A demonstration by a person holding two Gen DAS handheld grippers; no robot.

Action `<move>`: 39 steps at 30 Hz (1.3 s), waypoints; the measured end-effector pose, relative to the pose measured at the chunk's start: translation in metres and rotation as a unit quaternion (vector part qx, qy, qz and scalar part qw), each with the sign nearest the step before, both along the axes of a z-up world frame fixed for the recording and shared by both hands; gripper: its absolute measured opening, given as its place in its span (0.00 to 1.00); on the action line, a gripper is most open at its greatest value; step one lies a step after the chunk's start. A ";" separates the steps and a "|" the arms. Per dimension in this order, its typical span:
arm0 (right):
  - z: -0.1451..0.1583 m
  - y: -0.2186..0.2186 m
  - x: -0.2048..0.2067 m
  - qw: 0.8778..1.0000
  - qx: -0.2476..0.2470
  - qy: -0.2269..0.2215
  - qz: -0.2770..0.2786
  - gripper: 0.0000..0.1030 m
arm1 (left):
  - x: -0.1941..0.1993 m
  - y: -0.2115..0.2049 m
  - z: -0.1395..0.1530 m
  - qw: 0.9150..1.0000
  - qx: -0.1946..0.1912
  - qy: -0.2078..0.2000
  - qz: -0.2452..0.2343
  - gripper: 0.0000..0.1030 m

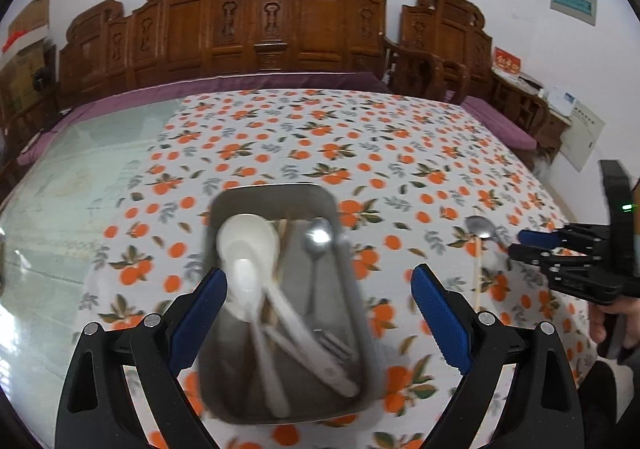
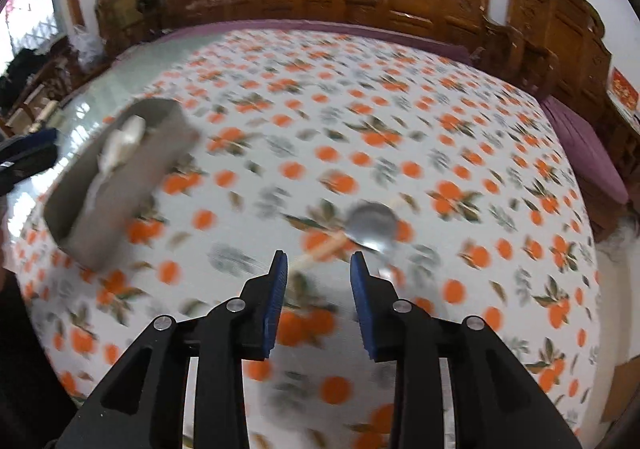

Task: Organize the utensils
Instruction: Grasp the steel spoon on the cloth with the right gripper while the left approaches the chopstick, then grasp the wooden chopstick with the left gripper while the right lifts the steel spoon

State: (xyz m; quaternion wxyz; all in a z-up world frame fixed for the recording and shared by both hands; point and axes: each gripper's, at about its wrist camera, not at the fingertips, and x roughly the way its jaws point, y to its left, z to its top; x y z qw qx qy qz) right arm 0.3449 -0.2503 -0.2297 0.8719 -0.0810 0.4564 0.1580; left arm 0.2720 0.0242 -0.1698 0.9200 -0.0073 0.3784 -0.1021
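Note:
A grey metal tray [image 1: 352, 249] lies on the orange-print tablecloth [image 1: 320, 137], holding white plastic spoons [image 1: 248, 245], a steel spoon [image 1: 318, 239], a fork and wooden chopsticks. My left gripper [image 1: 318, 323] hovers open over the tray, with nothing between its fingers. A loose steel spoon [image 2: 370, 225] and a wooden chopstick [image 2: 324, 247] lie on the cloth to the right of the tray. My right gripper [image 2: 318, 263] stands just in front of them, open, nothing between its blue pads [image 2: 276, 297]. The right gripper [image 1: 520, 243] also shows at the right of the left wrist view.
Carved wooden chairs [image 1: 260, 21] and a purple cushion [image 1: 500, 121] line the far side of the table. Bare glass tabletop [image 1: 80, 177] lies left of the cloth. A person's hand [image 1: 612, 321] holds the right gripper. The tray [image 2: 120, 177] sits at the left in the blurred right wrist view.

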 end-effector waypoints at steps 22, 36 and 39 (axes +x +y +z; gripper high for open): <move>-0.039 -0.028 0.048 0.997 -0.023 0.069 -0.018 0.10 | -0.015 -0.092 -0.022 0.996 0.013 0.007 -0.086 0.74; -0.019 -0.053 0.019 0.999 -0.006 0.040 -0.022 0.07 | -0.015 -0.144 -0.061 0.989 0.030 0.043 -0.135 0.61; -0.011 -0.060 0.009 0.999 0.001 0.036 -0.019 0.07 | -0.011 -0.154 -0.069 0.988 0.036 0.049 -0.141 0.56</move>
